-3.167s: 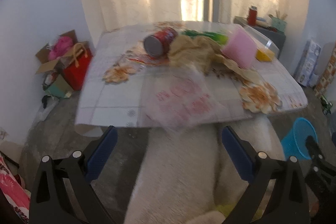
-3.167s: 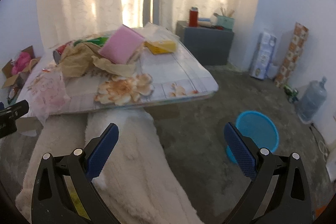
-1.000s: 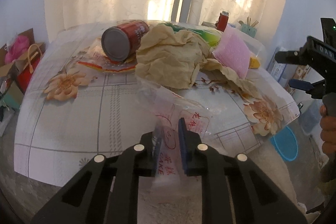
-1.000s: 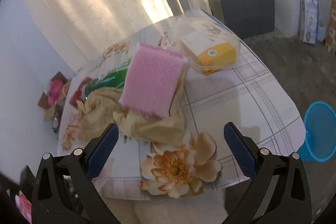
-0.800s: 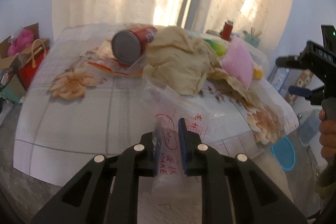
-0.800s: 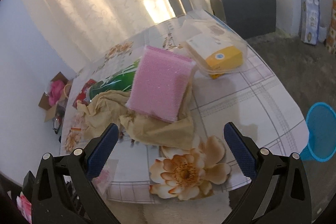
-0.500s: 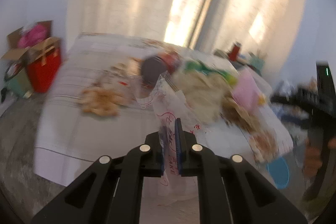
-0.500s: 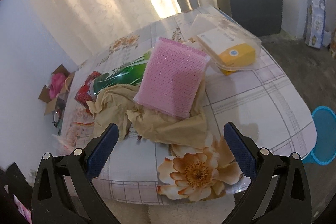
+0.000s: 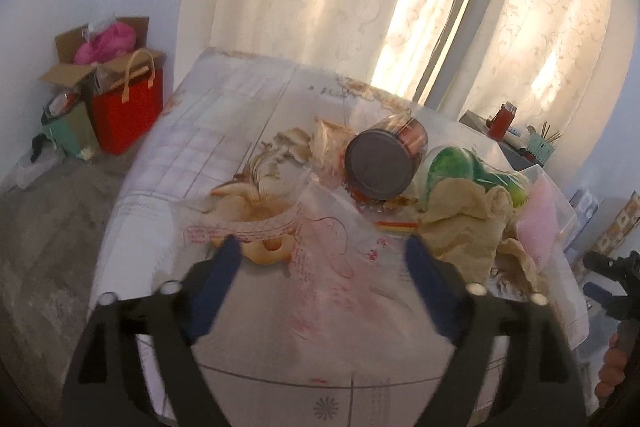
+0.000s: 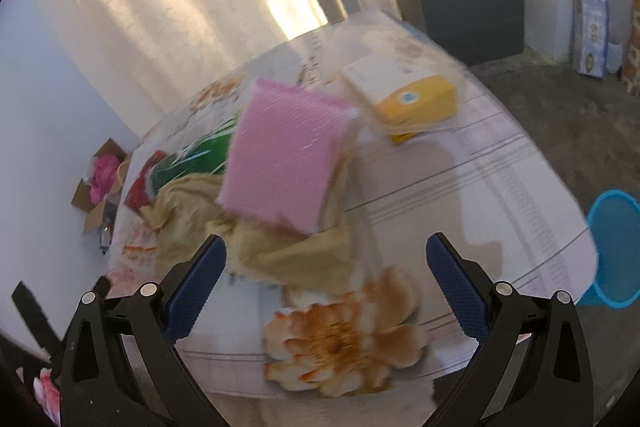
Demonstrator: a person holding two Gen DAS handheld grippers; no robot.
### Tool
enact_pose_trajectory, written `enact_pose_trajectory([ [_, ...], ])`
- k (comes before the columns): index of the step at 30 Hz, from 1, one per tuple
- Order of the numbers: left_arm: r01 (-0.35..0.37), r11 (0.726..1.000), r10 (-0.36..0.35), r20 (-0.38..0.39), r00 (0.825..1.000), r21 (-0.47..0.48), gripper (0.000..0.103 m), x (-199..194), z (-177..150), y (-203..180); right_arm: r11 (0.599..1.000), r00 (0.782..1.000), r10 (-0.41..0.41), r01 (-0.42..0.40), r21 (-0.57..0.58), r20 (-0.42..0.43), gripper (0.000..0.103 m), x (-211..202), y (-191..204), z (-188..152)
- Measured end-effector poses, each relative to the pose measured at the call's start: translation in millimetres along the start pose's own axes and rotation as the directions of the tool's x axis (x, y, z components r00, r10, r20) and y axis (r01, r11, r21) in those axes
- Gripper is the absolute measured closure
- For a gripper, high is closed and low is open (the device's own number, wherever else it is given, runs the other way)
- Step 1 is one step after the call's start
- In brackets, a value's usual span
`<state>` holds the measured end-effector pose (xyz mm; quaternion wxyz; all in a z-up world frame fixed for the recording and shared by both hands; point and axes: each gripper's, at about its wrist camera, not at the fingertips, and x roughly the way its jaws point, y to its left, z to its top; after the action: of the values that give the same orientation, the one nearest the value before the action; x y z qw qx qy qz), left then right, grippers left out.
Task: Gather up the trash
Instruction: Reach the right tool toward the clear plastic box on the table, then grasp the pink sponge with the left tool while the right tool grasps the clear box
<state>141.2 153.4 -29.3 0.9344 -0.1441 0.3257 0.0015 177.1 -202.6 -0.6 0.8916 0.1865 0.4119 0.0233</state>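
A clear plastic bag with red print (image 9: 320, 263) lies loose on the table between the tips of my left gripper (image 9: 320, 279), which is open and blurred. Behind it lie a red can (image 9: 384, 163) on its side, a green wrapper (image 9: 472, 171), crumpled brown paper (image 9: 468, 231) and a pink sponge (image 9: 536, 223). My right gripper (image 10: 326, 291) is open and empty above the table's near edge. In front of it are the pink sponge (image 10: 284, 151), brown paper (image 10: 296, 251), green wrapper (image 10: 200, 151) and a yellow box in a clear container (image 10: 412, 99).
The table (image 9: 192, 163) has a flowered cloth. A blue basket (image 10: 616, 247) stands on the floor at the right. A grey cabinet (image 10: 464, 11) stands behind. A red bag (image 9: 128, 111) and cardboard boxes (image 9: 72, 67) stand on the floor at the left.
My left gripper was shut on the plastic bag and lifting it; now its jaws stand wide apart and the bag lies released on the table. My right gripper moved closer to the pink sponge.
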Motion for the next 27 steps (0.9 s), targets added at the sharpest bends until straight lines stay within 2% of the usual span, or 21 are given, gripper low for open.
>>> enact_pose_trajectory([
  [5, -0.053, 0.998, 0.052, 0.038, 0.998, 0.029, 0.01, -15, 4, -7, 0.999, 0.996, -0.035, 0.034, 0.007, 0.078, 0.007, -14, -25, 17],
  [9, -0.111, 0.993, 0.103, 0.137, 0.985, 0.048, 0.006, -35, 10, -12, 0.998, 0.988, -0.06, 0.058, 0.019, 0.142, 0.007, -23, -49, 42],
  [14, -0.123, 0.986, 0.097, 0.211, 0.973, 0.111, 0.006, -48, 18, -29, 0.999, 0.989, -0.035, 0.035, 0.006, 0.143, 0.007, -17, -63, 73],
  [17, -0.049, 0.99, 0.027, 0.166, 0.986, 0.132, 0.006, -40, 24, -40, 1.0, 0.99, 0.004, -0.008, 0.029, 0.141, 0.007, -11, -67, 81],
  [20, 0.029, 0.996, -0.038, 0.11, 0.993, 0.082, 0.006, -34, 27, -43, 0.999, 0.991, 0.031, -0.036, 0.033, 0.134, 0.007, -7, -67, 80],
  [23, 0.073, 0.996, -0.078, 0.108, 0.991, 0.049, 0.006, -34, 33, -48, 0.999, 0.992, 0.047, -0.049, 0.012, 0.12, 0.007, 0, -64, 81],
  [27, 0.148, 0.977, -0.165, 0.108, 0.98, 0.153, 0.006, -35, 43, -77, 0.998, 0.993, 0.054, -0.053, -0.017, 0.102, 0.007, 10, -62, 94],
])
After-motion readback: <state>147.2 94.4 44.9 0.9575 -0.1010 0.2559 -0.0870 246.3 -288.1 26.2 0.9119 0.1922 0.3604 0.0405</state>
